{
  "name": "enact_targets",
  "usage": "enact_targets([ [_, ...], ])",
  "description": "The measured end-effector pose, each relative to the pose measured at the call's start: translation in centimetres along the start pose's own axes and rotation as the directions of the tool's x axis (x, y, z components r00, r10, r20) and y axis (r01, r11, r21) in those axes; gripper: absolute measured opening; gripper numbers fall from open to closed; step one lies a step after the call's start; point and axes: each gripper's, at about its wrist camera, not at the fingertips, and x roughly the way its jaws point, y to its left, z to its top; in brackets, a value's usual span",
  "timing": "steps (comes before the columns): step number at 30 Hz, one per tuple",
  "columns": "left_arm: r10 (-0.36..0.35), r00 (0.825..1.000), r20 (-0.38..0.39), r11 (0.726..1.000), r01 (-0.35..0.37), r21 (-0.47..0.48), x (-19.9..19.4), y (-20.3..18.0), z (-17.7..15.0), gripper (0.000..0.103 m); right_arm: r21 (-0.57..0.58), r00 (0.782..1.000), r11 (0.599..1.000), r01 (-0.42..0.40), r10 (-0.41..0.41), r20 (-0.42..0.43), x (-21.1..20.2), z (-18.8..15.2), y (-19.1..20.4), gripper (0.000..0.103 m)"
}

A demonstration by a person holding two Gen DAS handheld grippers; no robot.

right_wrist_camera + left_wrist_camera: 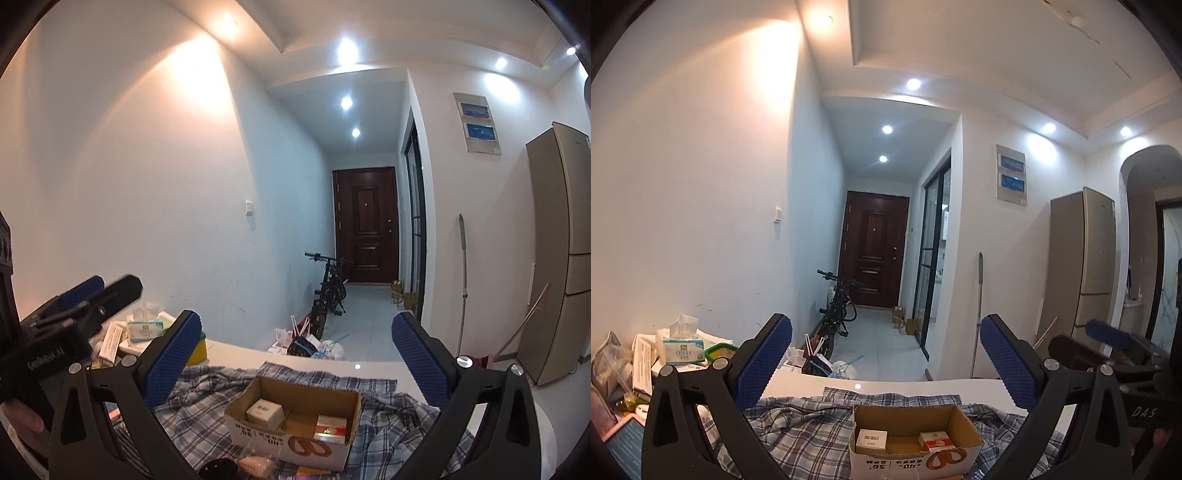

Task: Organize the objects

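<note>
While your left gripper (886, 354) and right gripper (295, 354) both hang spread wide with nothing between their blue ribbed pads, the open cardboard box (912, 439) sits below on rumpled plaid cloth (798, 432), holding a white carton (871, 440) and a red-and-white pack (935, 440); beyond it, a soft tissue pack (681, 345).

blue-grey plaid cloth (798, 435), brown cardboard box (908, 417), red-white packet (936, 441)

cardboard box (912, 439) open, upright on plaid cloth | holds white box (871, 440), red-white box (934, 440)
</note>
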Motion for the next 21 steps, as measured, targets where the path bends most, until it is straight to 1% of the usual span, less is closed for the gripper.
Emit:
enact_targets([
  [2,0.020,1.000,-0.022,1.000,-0.020,0.004,-0.2,0.4,-0.7,0.103,0.002,0.999,1.000,-0.008,0.008,-0.034,0.2,-0.9,0.2,0.103],
  [4,0.012,0.999,-0.050,1.000,-0.012,0.000,-0.1,0.7,-1.5,0.103,0.003,0.998,1.000,-0.015,0.015,-0.065,0.3,-1.8,0.0,0.103],
  [8,0.011,0.994,-0.110,1.000,-0.010,0.010,0.5,0.6,-3.8,0.103,0.022,0.995,1.000,0.004,-0.002,-0.095,0.4,-3.6,-0.4,0.103],
  [11,0.029,0.990,-0.139,0.999,-0.031,-0.014,1.3,1.1,-5.3,0.103,0.045,0.992,0.999,0.022,-0.017,-0.126,1.0,-4.8,-1.0,0.103],
  [13,0.018,0.981,-0.191,1.000,-0.022,-0.017,2.1,1.5,-6.4,0.103,0.044,0.987,0.998,0.041,-0.033,-0.155,1.4,-5.9,-1.1,0.103],
  [15,0.030,0.970,-0.242,1.000,-0.029,0.004,2.7,1.8,-8.2,0.103,0.032,0.980,0.999,0.037,-0.030,-0.195,1.8,-7.1,-1.0,0.103],
  [17,0.050,0.959,-0.279,0.999,-0.044,0.026,3.0,1.9,-9.6,0.103,0.024,0.973,0.999,0.029,-0.023,-0.229,2.0,-8.3,-0.9,0.103],
  [21,0.059,0.941,-0.333,0.998,-0.050,0.036,3.3,2.3,-12.0,0.103,0.021,0.966,1.000,0.013,-0.007,-0.260,2.4,-9.5,-0.5,0.103],
])
